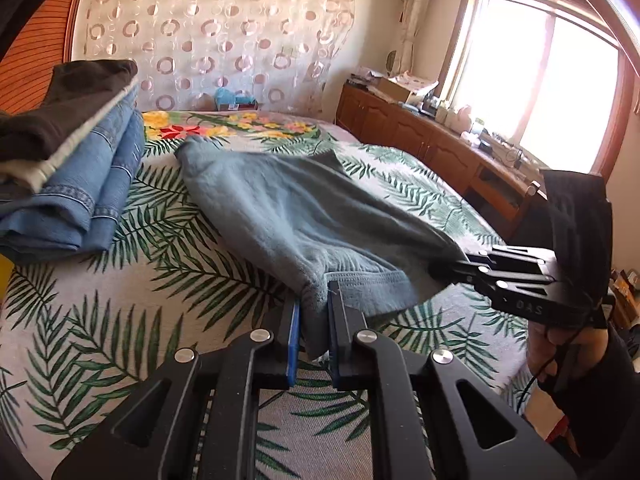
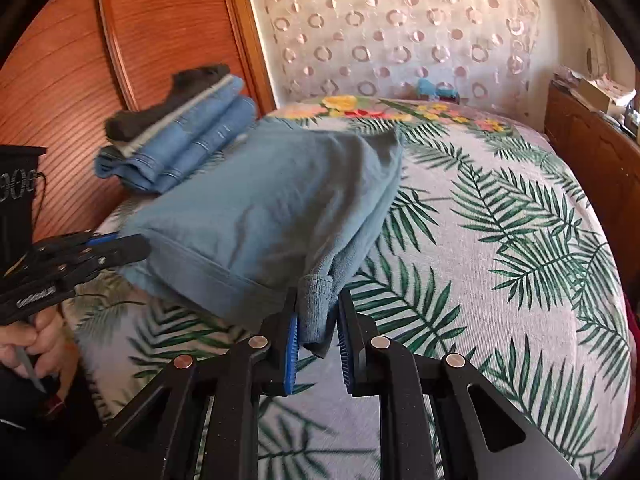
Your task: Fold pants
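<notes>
Over the bed [image 2: 500,240], both my tongs pinch the pants [image 1: 288,220] hem: left tongs [image 1: 314,320] and right tongs [image 2: 318,320] clamped tight. I should lift evenly, keeping the hem taut.

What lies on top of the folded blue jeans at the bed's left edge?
A folded dark brown garment over a light grey one tops the blue jeans. Anything deeper in the stack is covered.

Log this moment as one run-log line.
task: fold pants | left gripper: shut on blue-grey pants | right gripper: shut on pants | near edge lifted off bed | folded stack beside
</notes>
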The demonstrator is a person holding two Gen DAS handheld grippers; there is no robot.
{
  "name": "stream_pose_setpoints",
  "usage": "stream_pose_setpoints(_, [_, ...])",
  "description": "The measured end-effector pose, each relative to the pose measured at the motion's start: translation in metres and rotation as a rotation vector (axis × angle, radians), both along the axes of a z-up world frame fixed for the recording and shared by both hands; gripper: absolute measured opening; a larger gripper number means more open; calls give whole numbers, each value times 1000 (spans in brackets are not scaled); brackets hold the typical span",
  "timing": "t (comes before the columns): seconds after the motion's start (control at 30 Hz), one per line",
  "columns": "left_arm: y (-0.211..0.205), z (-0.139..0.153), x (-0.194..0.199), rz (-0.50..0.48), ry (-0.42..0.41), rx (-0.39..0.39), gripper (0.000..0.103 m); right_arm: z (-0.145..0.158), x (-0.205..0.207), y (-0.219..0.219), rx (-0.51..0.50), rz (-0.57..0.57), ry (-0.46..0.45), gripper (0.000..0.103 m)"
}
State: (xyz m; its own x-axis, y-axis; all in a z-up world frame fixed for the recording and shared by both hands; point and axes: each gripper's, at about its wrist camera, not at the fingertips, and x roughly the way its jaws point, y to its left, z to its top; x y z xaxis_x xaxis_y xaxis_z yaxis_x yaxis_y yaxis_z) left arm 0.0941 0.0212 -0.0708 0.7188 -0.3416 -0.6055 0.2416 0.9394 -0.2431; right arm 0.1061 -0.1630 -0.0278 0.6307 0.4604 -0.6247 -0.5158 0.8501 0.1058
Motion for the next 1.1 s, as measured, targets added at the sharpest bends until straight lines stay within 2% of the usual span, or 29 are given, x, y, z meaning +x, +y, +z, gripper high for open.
stream_pose_setpoints(0.23, [9, 20, -19, -11, -50, -17, 12, 13, -29, -2, 25, 48, -20, 17])
stream_pose_setpoints(0.6, [15, 40, -39, -28, -108, -23, 12, 37, -57, -16, 69, 63, -82, 17])
stream_pose_setpoints(1.1, [10, 66, -58, -47, -178, -8, 12, 59, -79, -30, 92, 75, -158, 17])
